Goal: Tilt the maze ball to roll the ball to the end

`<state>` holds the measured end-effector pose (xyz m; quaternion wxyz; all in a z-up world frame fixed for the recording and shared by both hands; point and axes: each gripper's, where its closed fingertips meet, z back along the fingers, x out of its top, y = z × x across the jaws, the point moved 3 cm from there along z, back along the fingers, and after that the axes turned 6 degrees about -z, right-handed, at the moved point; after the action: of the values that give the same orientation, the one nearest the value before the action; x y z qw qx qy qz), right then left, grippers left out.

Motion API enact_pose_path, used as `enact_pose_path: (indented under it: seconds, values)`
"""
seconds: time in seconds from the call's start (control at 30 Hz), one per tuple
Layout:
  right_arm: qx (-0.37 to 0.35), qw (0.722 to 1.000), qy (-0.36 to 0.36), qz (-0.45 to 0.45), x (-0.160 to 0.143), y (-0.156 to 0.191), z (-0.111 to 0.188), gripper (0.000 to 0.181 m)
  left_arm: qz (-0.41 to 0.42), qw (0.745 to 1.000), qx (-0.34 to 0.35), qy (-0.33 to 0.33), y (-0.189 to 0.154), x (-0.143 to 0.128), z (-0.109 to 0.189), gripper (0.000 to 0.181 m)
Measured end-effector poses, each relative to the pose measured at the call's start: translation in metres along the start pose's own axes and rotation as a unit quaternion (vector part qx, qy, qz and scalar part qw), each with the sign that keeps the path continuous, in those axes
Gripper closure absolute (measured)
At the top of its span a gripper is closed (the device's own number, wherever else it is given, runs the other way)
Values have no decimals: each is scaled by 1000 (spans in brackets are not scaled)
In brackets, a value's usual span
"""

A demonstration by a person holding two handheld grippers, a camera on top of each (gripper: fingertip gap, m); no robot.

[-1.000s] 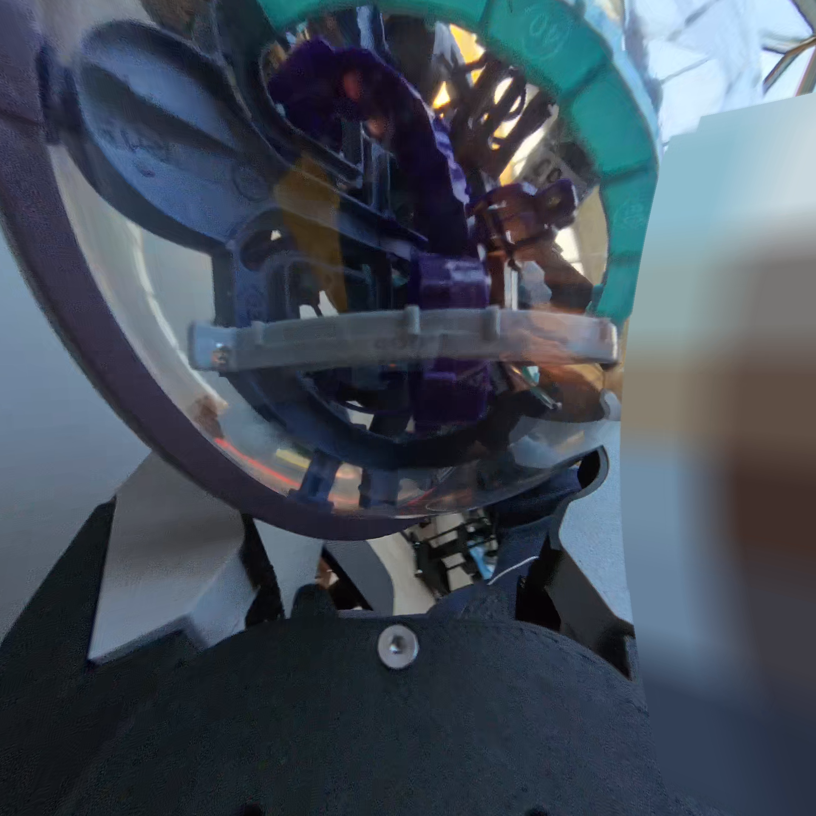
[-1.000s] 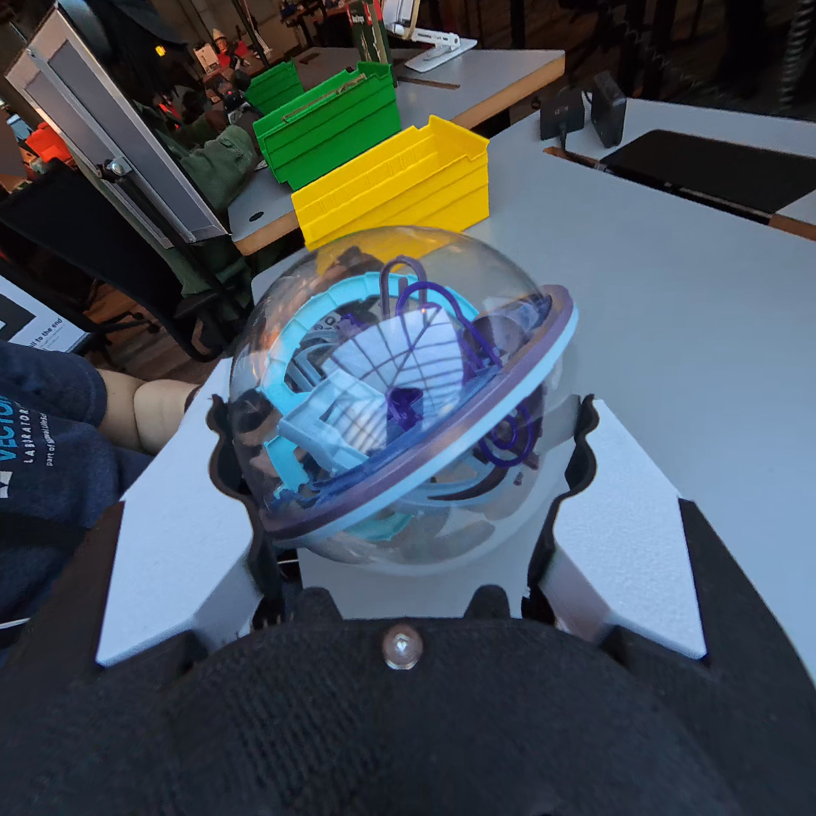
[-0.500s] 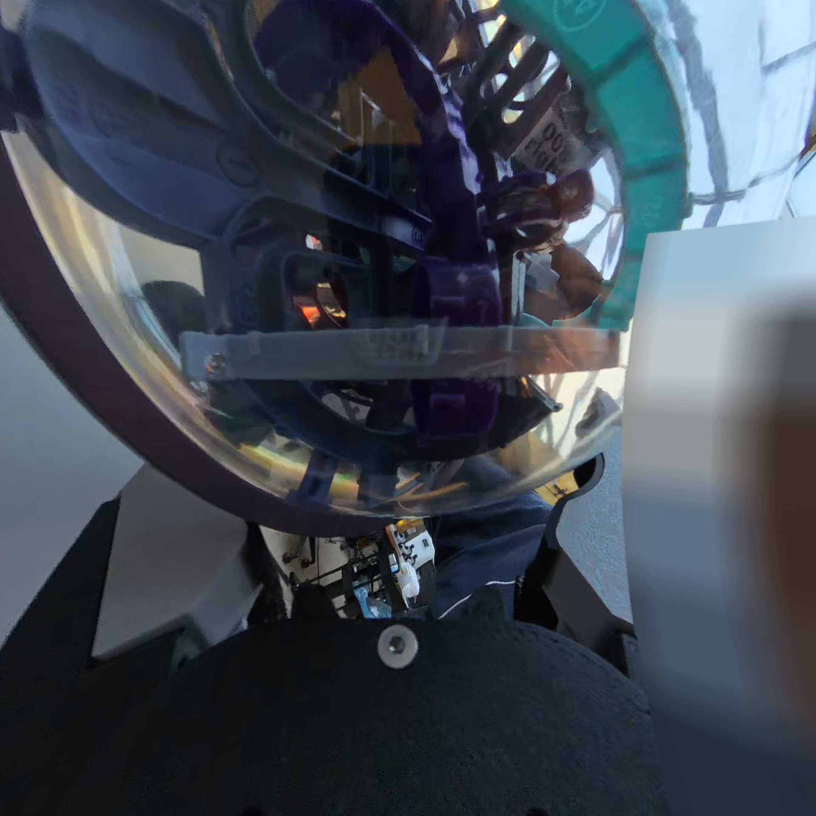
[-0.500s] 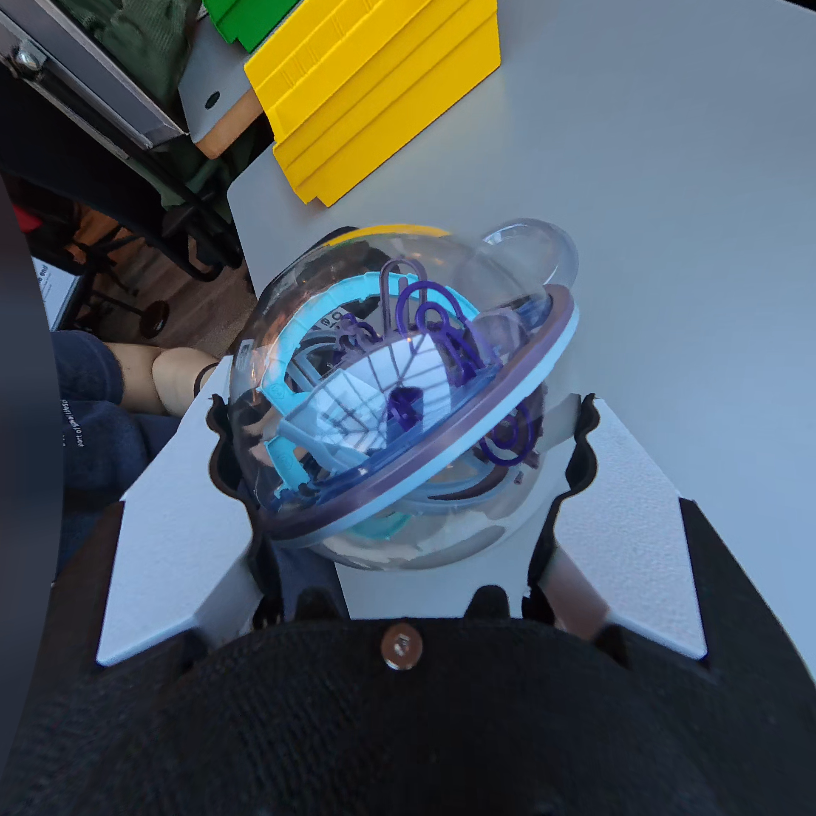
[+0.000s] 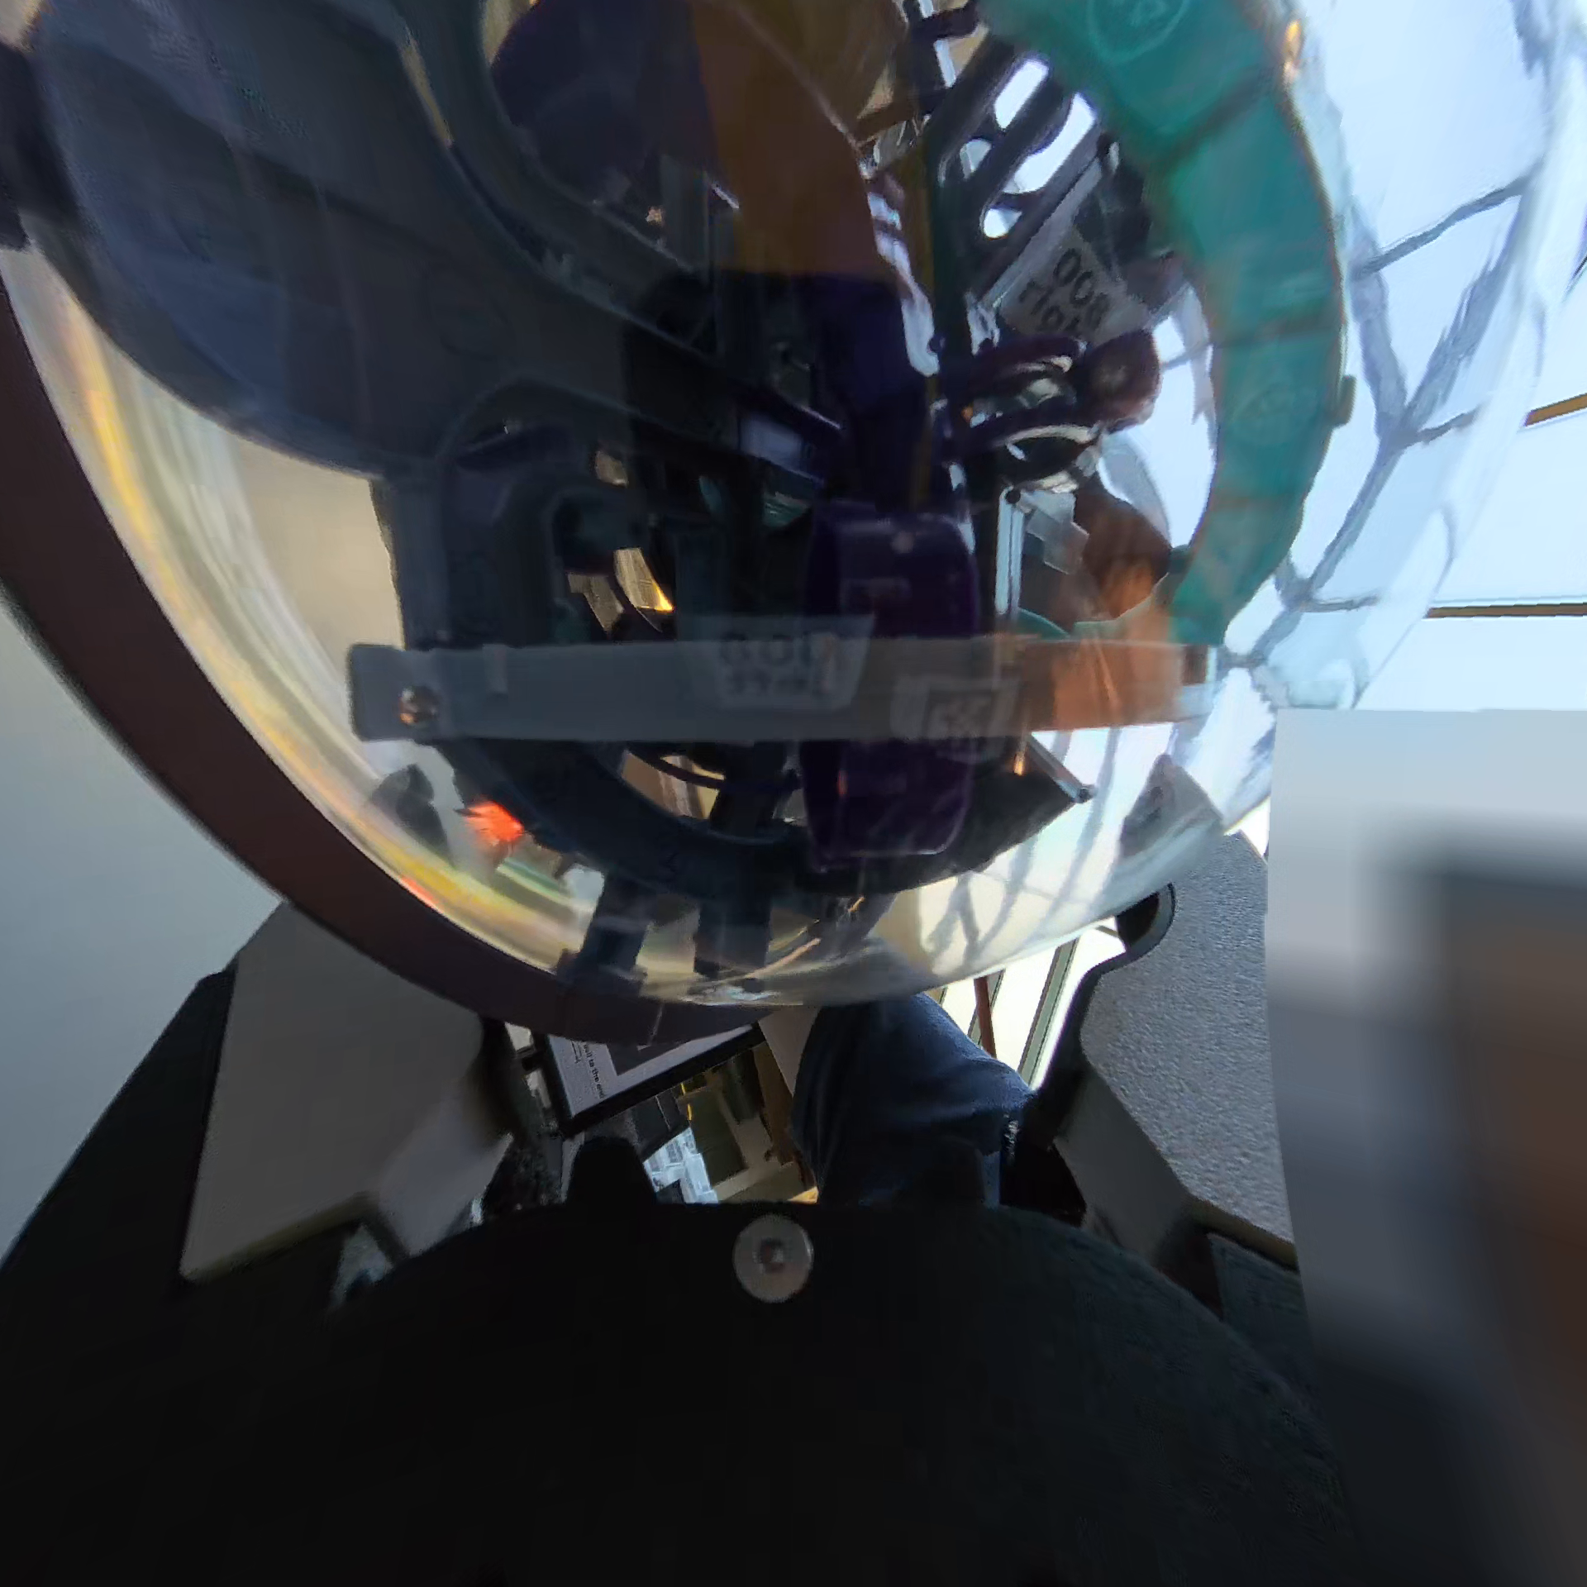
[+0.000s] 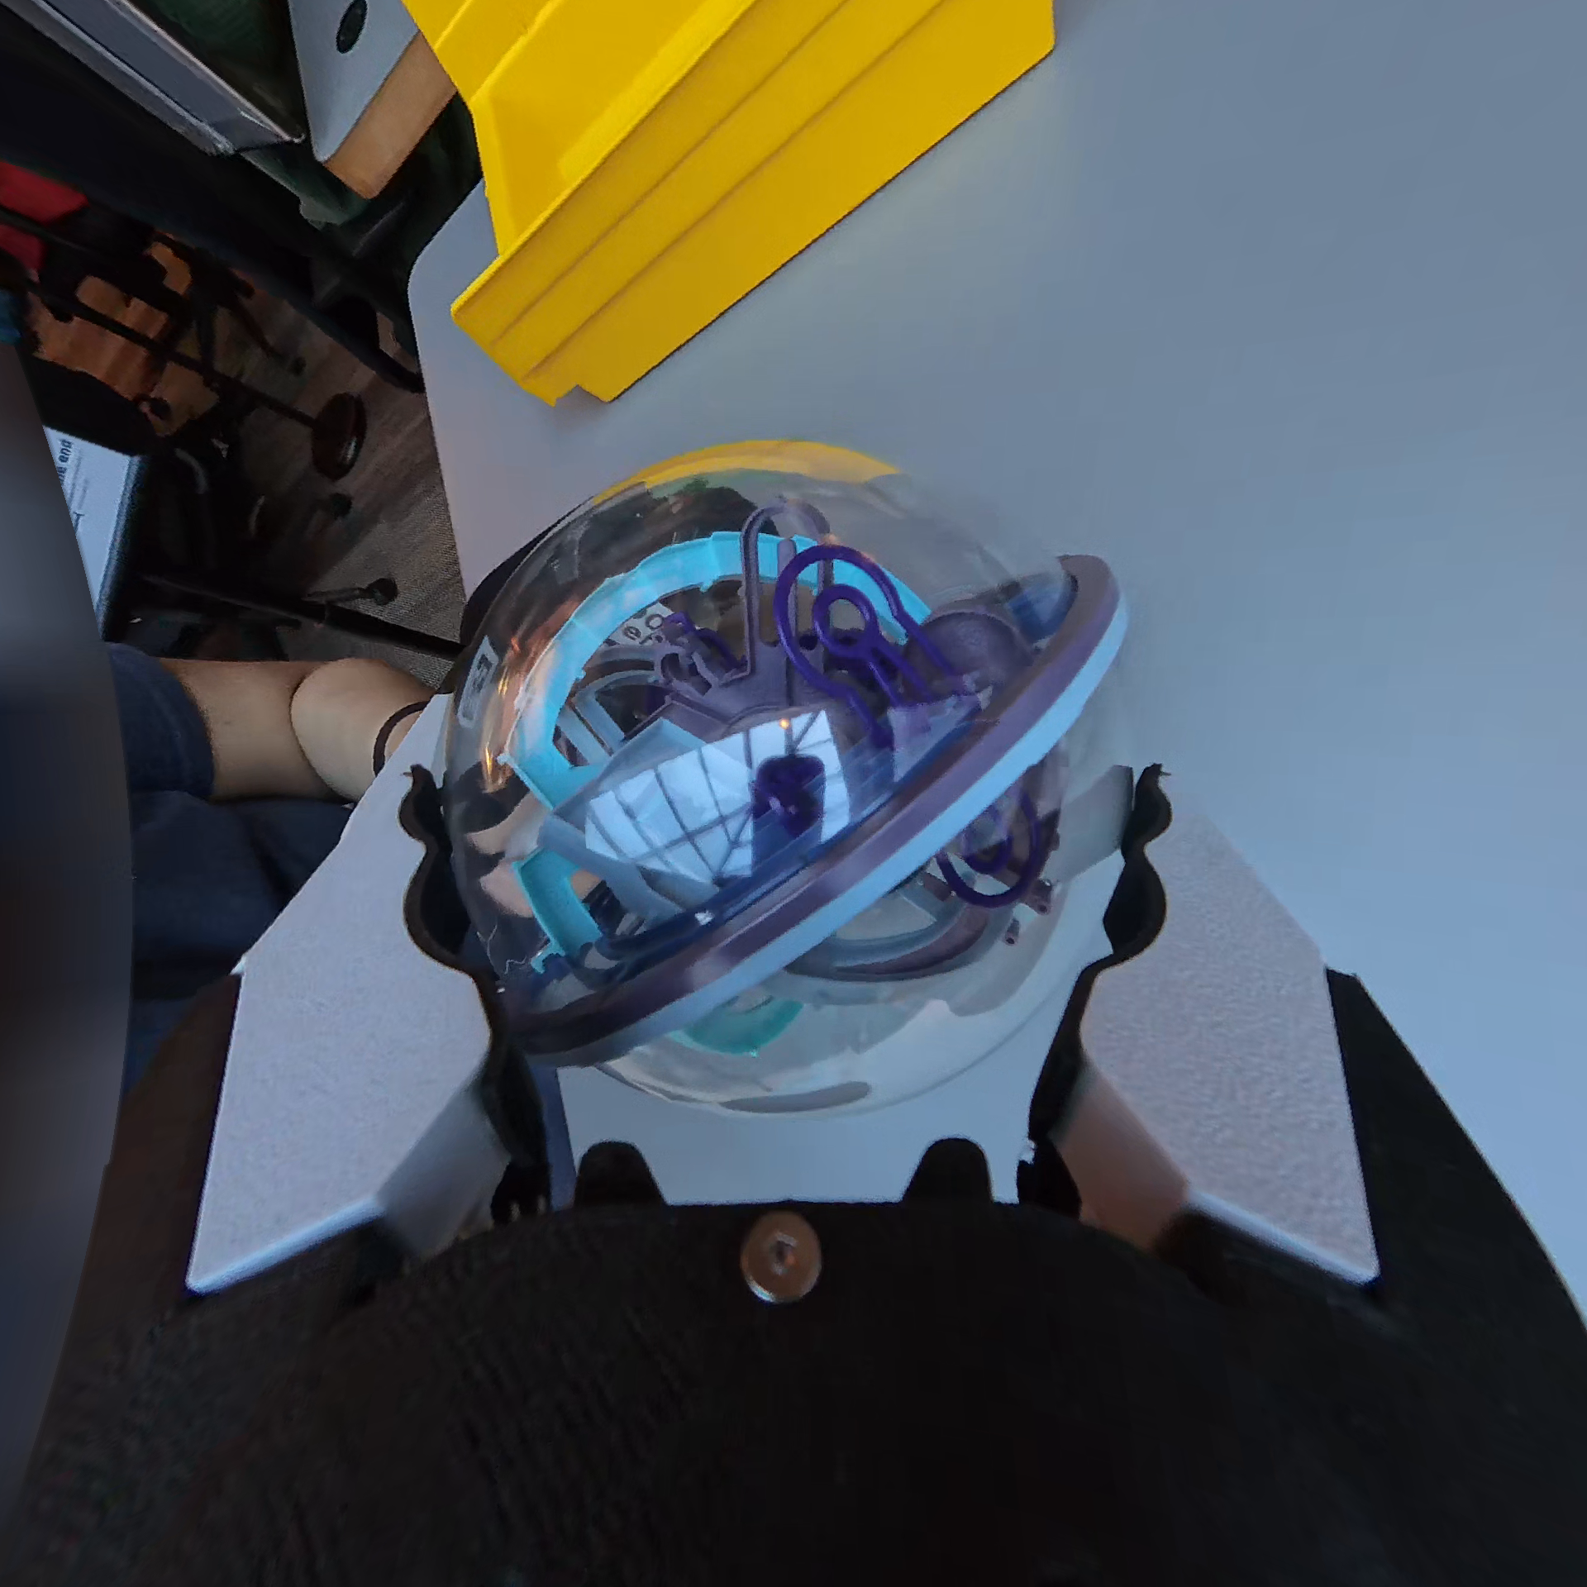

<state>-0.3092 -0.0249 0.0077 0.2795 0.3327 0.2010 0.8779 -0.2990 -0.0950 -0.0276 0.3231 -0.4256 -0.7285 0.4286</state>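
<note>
Holding maze ball [image 6: 773, 790] | right gripper [image 6: 777, 867] | table [image 6: 1288, 429] edge below

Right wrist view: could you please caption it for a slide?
Right claw grips the clear maze ball above a grey table, yellow bin behind.

Dim, cool daylight; bright panes glare and reflect on the clear maze ball [image 5: 687, 515], which is motion-blurred close up; wide-angle bending at edges; black foreground housings underexposed, detail lost.

We see a plain grey bench [image 6: 1245, 361] with a yellow bin [image 6: 730, 172] lying on it at the far left, close to its left edge.
</note>
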Motion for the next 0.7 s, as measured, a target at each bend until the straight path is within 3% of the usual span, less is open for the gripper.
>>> enact_pose_path:
  seconds: [0.3, 0.37, 0.7]
  values:
    - [24, 997, 68, -12, 28, -29, -34, 28, 90, 993, -72, -35, 14, 23, 3, 27]
    - [28, 996, 82, -12, 28, -34, -43, 28, 89, 993, -62, -49, 21, 27, 9, 21]
    - [24, 995, 92, 6, 38, -32, -54, 28, 79, 990, -76, -85, 21, 38, 18, 31]
